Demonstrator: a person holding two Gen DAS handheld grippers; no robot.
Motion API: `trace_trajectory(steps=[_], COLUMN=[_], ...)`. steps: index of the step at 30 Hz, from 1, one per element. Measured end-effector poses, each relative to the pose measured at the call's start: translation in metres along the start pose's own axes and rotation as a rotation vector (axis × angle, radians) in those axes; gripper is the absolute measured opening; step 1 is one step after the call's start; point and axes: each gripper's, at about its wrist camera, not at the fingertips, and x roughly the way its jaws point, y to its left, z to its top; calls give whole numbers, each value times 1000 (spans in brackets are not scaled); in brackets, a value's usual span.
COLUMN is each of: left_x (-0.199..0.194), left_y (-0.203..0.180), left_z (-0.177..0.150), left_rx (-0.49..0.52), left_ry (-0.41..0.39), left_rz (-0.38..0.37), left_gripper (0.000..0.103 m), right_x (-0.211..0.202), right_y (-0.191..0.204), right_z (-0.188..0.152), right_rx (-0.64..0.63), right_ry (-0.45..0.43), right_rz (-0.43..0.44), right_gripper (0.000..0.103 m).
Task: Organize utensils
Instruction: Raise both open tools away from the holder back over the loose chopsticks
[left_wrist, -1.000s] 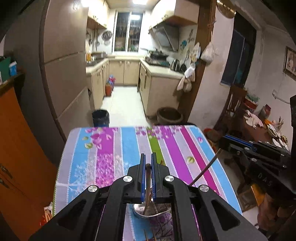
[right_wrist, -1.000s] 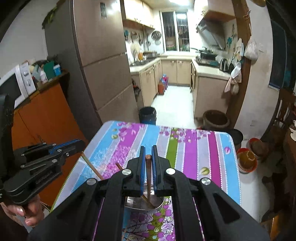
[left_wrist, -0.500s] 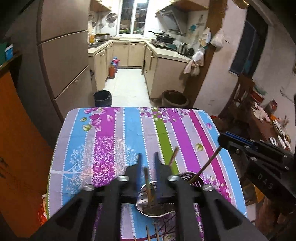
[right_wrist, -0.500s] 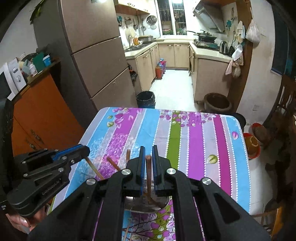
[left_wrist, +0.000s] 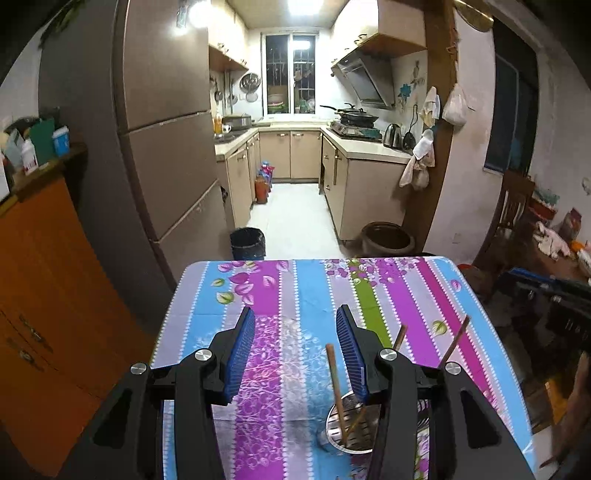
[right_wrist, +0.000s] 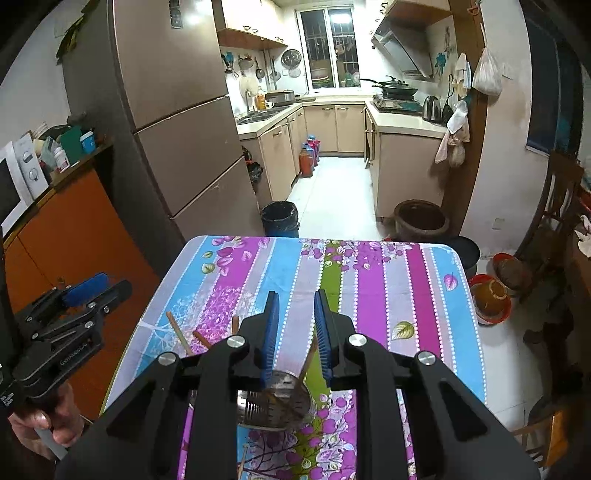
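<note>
Both claws opening above my striped desk (left_wrist: 295, 295): left claw (left_wrist: 295, 339) and right claw (right_wrist: 295, 325) release chopsticks (left_wrist: 334, 384) into the steel holder (left_wrist: 351, 428)

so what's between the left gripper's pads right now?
In the left wrist view, the left gripper is opening. Between the pads there is only striped tablecloth and one brown chopstick, which stands untouched in the metal holder.

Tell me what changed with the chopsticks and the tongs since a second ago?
Both tongs let go. The left tongs and right tongs are opening, and their chopsticks now stand in the metal holder. The holder and striped tablecloth stayed put.
</note>
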Motion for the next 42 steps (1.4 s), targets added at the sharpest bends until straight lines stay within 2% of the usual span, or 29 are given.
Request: trace_trajectory(steps=[6, 8, 11, 14, 19, 21, 27, 35, 42], left_x=[-20, -27, -35, -46, -58, -64, -82, -119, -145], left_y=[-10, -10, -7, -3, -2, -4, -11, -17, -17], left_z=[-42, -63, -90, -124, -171, -194, -252, -326, -389], left_rx=[90, 112, 114, 99, 99, 92, 103, 157, 158], left_ry=[-27, -24, -21, 5, 39, 61, 99, 56, -5], left_rz=[25, 2, -4, -61, -97, -132, -152, -82, -20], left_gripper=[48, 48, 48, 48, 48, 48, 48, 48, 48], right_x=[-14, -17, -20, -22, -30, -34, -48, -74, -85], right_y=[-4, -7, -11, -17, -21, -19, -4, 29, 59], right_z=[-40, -56, -82, -114, -157, -172, -225, -313, -382], right_rx=[-42, -58, -70, -86, -60, -56, -63, -81, -128], right_ry=[18, 30, 50, 75, 106, 115, 139, 138, 100], right_rz=[41, 50, 67, 74, 122, 140, 172, 186, 146], right_gripper=[18, 18, 18, 18, 18, 18, 18, 18, 18])
